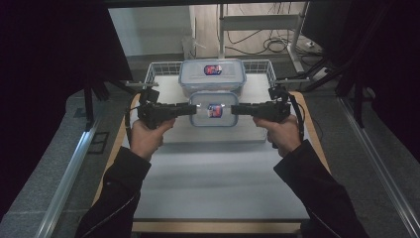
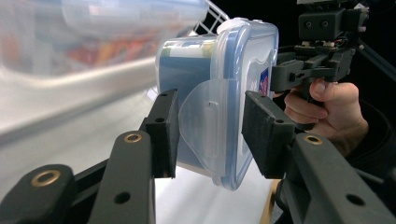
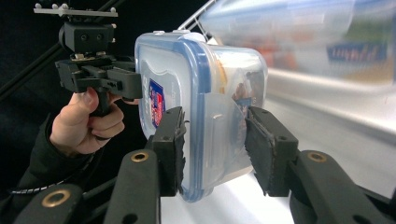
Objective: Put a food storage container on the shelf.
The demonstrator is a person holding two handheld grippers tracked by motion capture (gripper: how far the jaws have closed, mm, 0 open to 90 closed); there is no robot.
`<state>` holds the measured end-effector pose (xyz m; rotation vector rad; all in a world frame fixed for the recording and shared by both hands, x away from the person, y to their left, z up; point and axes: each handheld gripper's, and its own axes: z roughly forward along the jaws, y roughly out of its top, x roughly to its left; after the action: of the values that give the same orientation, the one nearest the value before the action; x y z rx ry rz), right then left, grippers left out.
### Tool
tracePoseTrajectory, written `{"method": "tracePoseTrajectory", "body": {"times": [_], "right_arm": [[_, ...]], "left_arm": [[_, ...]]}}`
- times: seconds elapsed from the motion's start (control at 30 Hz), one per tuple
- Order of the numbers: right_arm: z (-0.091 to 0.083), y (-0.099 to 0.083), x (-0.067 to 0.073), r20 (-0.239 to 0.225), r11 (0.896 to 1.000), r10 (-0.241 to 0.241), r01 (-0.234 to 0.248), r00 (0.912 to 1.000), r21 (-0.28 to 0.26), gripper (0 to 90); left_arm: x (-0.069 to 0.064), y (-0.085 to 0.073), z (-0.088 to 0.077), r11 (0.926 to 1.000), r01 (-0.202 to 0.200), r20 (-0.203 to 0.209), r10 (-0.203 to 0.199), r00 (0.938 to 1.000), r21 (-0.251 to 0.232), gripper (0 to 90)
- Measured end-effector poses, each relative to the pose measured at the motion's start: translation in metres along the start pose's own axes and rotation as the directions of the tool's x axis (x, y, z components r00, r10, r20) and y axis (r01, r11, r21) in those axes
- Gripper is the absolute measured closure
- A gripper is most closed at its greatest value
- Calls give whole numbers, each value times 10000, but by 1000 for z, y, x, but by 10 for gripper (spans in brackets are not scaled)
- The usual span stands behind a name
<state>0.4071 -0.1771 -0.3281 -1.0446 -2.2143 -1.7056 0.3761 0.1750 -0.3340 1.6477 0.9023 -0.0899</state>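
Clear plastic container (image 1: 214, 109) with a blue-rimmed lid, gripped at both short ends.
Lid up, long axis across, it sits just before the bigger tub (image 1: 212, 75) in the wire basket (image 1: 159, 69). Left gripper (image 1: 194, 108) and right gripper (image 1: 233, 109) clamp it; gripper views reveal side latches.
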Motion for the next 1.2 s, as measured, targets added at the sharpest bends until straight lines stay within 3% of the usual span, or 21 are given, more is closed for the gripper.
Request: {"method": "tracePoseTrajectory", "body": {"times": [0.4,0.77,1.13,1.2], "right_arm": [[6,45,-3,-71,9994,67,-70,10000,-347,579],[6,78,-12,201,9982,158,-146,9997,-588,577],[11,96,-25,185,9958,450,-433,9988,-802,577],[13,97,-29,109,9946,596,-585,9982,-861,577]], "left_arm": [[8,46,-5,9996,-57,-85,55,9999,-260,577],[21,77,3,9982,273,38,-271,9996,-528,576],[35,87,11,9942,734,69,-731,9973,-780,576],[37,88,11,9948,659,-2,-661,9978,-778,575]]}}
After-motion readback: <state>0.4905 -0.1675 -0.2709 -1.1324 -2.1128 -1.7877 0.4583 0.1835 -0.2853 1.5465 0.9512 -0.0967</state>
